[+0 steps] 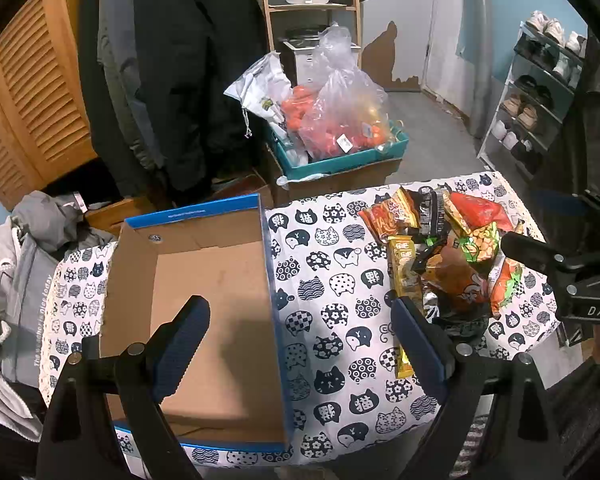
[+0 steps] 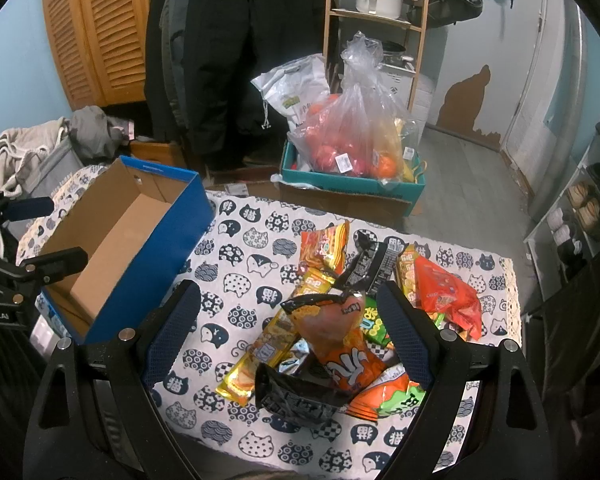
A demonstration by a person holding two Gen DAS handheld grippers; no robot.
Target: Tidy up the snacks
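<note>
Both grippers gape wide and hold nothing: the right gripper (image 2: 292,312) brackets the snack pile (image 2: 340,320) between its fingers, seemingly to choose a packet, while the left gripper (image 1: 300,328) straddles the right wall of the empty box (image 1: 204,300), probably to steady it.

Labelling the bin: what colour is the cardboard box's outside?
Blue outside, plain brown inside; clearest in the right wrist view.

Bare tablecloth (image 2: 236,280) separates box (image 2: 112,248) from snack pile (image 2: 340,320); box stands open-topped.
</note>
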